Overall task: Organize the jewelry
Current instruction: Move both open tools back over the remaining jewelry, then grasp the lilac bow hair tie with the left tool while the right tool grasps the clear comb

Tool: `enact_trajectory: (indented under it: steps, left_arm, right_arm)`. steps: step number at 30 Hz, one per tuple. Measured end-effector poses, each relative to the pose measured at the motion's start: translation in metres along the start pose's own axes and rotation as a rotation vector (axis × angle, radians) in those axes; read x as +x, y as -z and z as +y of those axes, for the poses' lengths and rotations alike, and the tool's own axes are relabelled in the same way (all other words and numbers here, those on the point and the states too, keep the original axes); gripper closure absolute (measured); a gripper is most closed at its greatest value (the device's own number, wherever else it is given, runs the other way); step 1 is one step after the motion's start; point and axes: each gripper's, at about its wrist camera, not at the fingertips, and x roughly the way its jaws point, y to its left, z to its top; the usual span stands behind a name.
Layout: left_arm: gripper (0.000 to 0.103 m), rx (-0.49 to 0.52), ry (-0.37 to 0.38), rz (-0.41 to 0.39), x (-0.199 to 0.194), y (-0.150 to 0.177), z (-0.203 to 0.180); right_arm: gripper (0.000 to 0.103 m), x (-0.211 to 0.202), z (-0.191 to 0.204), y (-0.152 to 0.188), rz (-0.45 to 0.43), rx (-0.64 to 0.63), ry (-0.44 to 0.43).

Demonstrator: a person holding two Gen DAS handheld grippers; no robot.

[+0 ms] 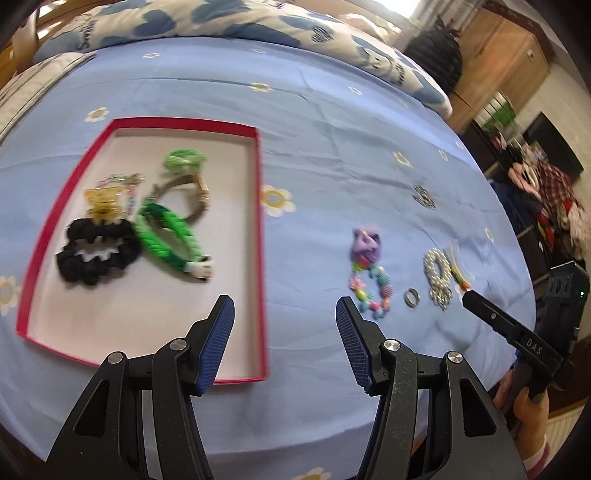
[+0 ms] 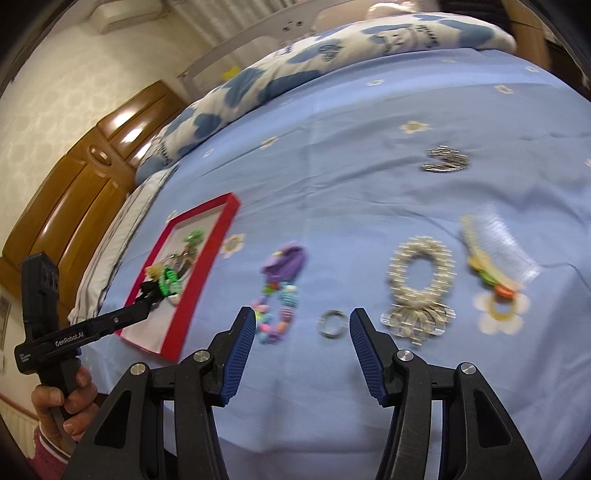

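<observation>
A red-rimmed tray (image 1: 260, 206) (image 2: 221, 225) lies on the blue bedsheet. It holds a black scrunchie (image 1: 96, 251), a green rope bracelet (image 1: 166, 232), a gold clip (image 1: 103, 205), a watch (image 1: 201, 192) and a green hair tie (image 1: 183, 159). On the sheet to its right lie a colourful bead bracelet with a purple charm (image 1: 367, 269) (image 2: 280, 284), a small ring (image 1: 411, 297) (image 2: 333, 322), a silver bead bracelet (image 1: 439, 275) (image 2: 419, 280), a packaged hair clip (image 2: 491, 266) and a sparkly piece (image 1: 424, 196) (image 2: 447, 159). My left gripper (image 1: 285, 315) is open and empty over the tray's near right edge. My right gripper (image 2: 302, 325) is open and empty, just in front of the ring.
A patterned blue and white duvet (image 1: 236, 18) (image 2: 332, 48) lies along the far side of the bed. A wooden headboard (image 2: 85, 177) stands at the left. A wooden cupboard and clutter (image 1: 517, 74) stand beyond the bed's right edge.
</observation>
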Motion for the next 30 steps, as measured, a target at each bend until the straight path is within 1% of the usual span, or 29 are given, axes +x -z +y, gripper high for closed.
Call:
enact_trajectory:
  steps: [9,13,16,20,24,30]
  left_arm:
    - [0.044,0.074,0.008,0.033,0.017,-0.004,-0.035]
    - [0.044,0.096,0.011,0.048,0.027,-0.009,-0.047]
    - [0.043,0.116,0.01,0.06,0.036,-0.014,-0.056]
    - [0.04,0.138,0.014,0.08,0.05,-0.022,-0.067]
    - [0.038,0.168,0.018,0.099,0.066,-0.032,-0.08]
    - [0.038,0.195,0.01,0.128,0.09,-0.044,-0.092]
  right_arm:
    - [0.047,-0.031,-0.054,0.007,-0.048,0.055,0.106]
    - [0.038,-0.037,-0.073,0.003,-0.062,0.053,0.159]
    - [0.035,-0.034,-0.081,-0.006,-0.046,0.008,0.193]
    - [0.03,-0.026,-0.086,-0.018,-0.018,-0.055,0.228]
    - [0.028,-0.014,-0.093,-0.029,0.02,-0.105,0.24]
    - [0.028,0.001,-0.1,-0.039,0.062,-0.129,0.236]
